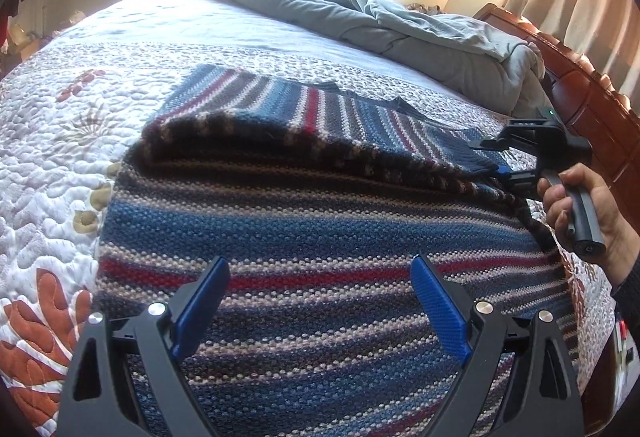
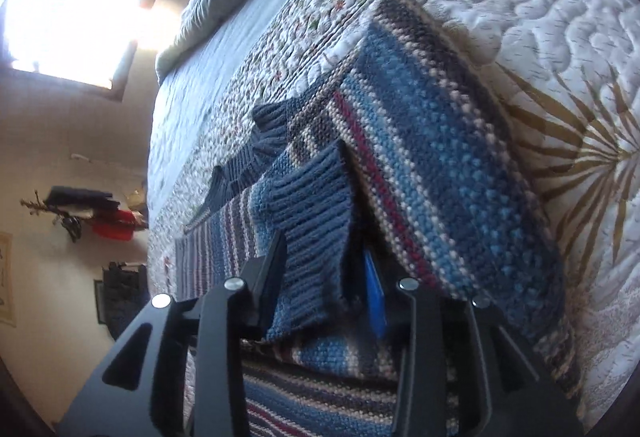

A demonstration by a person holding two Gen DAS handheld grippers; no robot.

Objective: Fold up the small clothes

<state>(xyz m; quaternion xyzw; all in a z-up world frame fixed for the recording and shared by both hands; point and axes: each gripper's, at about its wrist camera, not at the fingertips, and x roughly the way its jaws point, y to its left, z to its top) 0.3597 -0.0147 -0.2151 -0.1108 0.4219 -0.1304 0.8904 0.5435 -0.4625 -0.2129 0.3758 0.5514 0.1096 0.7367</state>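
Striped knit sweater [image 1: 320,229] lies on the quilted bedspread [image 1: 60,165] of the bed, one part folded back over the rest. Knit is coarse and pebbly, bands of blue, navy, cream and dark red; the fold's rolled edge shows the darker, speckled reverse side. The sleeve ends in a ribbed blue cuff [image 2: 316,237], soft vertical ridges.

My left gripper [image 1: 320,309] hovers over the near part of the sweater, jaws well apart, nothing between them. Its blue pads [image 1: 438,313] are finely textured; black arms carry round metal pins.

My right gripper [image 2: 324,273] is at the folded edge on the right side of the sweater. The ribbed cuff sits between its jaws; they stand slightly apart, and I see a dark gap between the cuff and the blue pad on one side. The other pad is hidden behind the knit, so contact there I cannot tell. My right hand [image 1: 580,213] grips the black handle.

Bedspread is puffy, stitched in wavy cells, with orange leaf and tan frond prints. A rumpled grey duvet [image 1: 420,29] lies at the far end, beside a carved reddish wooden bed frame [image 1: 588,105]. Window glare washes out the background.
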